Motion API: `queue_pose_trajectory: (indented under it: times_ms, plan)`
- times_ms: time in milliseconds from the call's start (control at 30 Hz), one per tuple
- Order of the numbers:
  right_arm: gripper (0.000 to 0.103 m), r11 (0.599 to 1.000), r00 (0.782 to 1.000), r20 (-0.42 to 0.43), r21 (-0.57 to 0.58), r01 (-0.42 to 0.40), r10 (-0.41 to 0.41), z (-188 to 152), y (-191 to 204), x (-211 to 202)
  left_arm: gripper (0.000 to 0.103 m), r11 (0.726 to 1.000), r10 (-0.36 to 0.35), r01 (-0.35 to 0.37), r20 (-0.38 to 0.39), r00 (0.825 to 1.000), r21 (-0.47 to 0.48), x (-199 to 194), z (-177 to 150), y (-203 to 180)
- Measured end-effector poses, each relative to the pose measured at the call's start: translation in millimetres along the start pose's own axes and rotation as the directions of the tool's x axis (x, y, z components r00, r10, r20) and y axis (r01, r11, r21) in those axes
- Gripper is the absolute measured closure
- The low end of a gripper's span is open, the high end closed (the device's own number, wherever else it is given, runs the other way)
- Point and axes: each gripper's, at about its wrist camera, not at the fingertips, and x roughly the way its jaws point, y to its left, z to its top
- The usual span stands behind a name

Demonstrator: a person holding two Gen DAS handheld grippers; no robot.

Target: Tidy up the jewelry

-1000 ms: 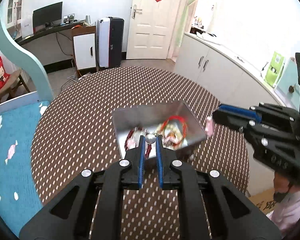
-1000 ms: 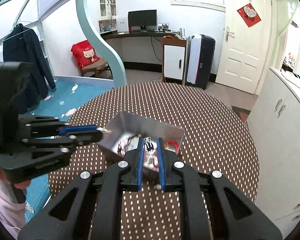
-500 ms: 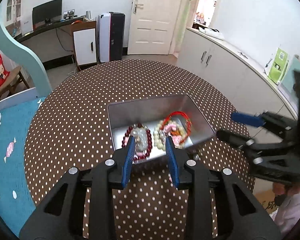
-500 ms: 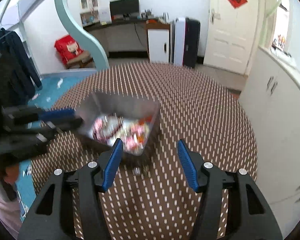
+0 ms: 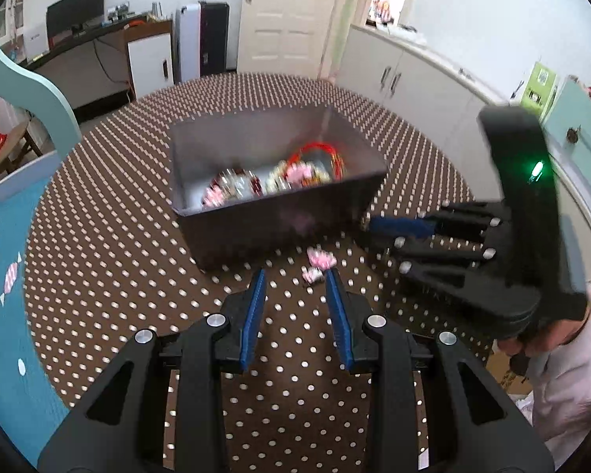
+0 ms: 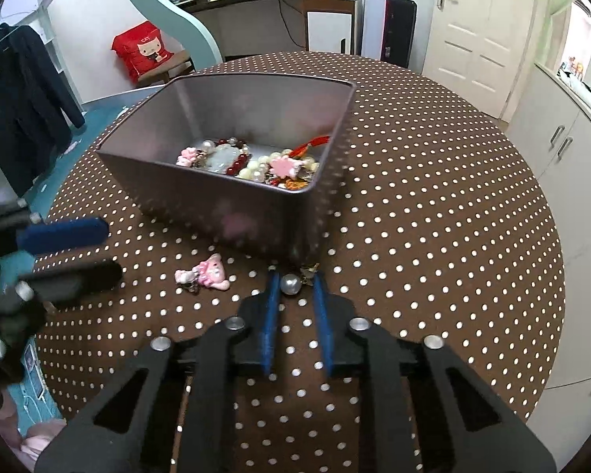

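A grey metal tin (image 5: 232,142) (image 6: 232,98) stands on the round dotted table and holds several bead bracelets and pink charms (image 6: 252,163). A pink charm hair clip (image 5: 319,262) (image 6: 205,274) lies on the table in front of the tin. My left gripper (image 5: 295,276) is open, its tips either side of the pink clip. My right gripper (image 6: 295,280) is open, its tips around a silver pearl pendant (image 6: 290,284) lying on the table by the tin's near corner. The right gripper also shows in the left wrist view (image 5: 394,236), the left gripper in the right wrist view (image 6: 78,252).
The brown dotted tablecloth (image 6: 433,216) covers the table to its edges. White cabinets (image 5: 413,79) stand to the right, a blue bed (image 5: 0,256) to the left, a desk and suitcase (image 6: 390,23) behind.
Both grippers opened, let their pieces go and dropped low toward the table. They now sit in front of the tin, around the pink clip and the pearl pendant.
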Motion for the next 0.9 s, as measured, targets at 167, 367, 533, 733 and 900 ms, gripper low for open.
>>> queue_pose_trajectory:
  times_ms: [167,367,533,733,900]
  plan:
    - [0.093,1.0,1.0,0.001,0.01,-0.017,0.017,-2.6,-6.6,-2.8,0.071,1.0,0.011,-0.011,-0.046,0.999,0.012,24.8,-3.2,-13.0]
    - [0.093,0.999,1.0,0.012,0.045,-0.021,0.021,-5.4,-21.6,-13.0,0.071,0.998,0.014,-0.009,-0.081,0.997,0.055,47.2,-1.4,-30.2]
    - [0.093,0.998,0.999,0.048,0.064,-0.027,0.024,-6.7,-30.4,-28.4,0.088,0.997,0.041,-0.035,-0.088,0.995,0.069,51.6,1.3,-30.9]
    - [0.093,0.997,0.997,0.081,0.078,-0.025,0.019,-5.9,-37.2,-41.4,0.088,0.998,0.037,-0.033,-0.072,0.997,0.059,42.2,0.3,-29.0]
    - [0.093,0.998,0.991,0.131,0.059,-0.021,0.013,1.0,-32.3,-61.1,0.088,0.996,0.05,-0.051,0.009,0.999,0.072,5.6,10.3,-27.6]
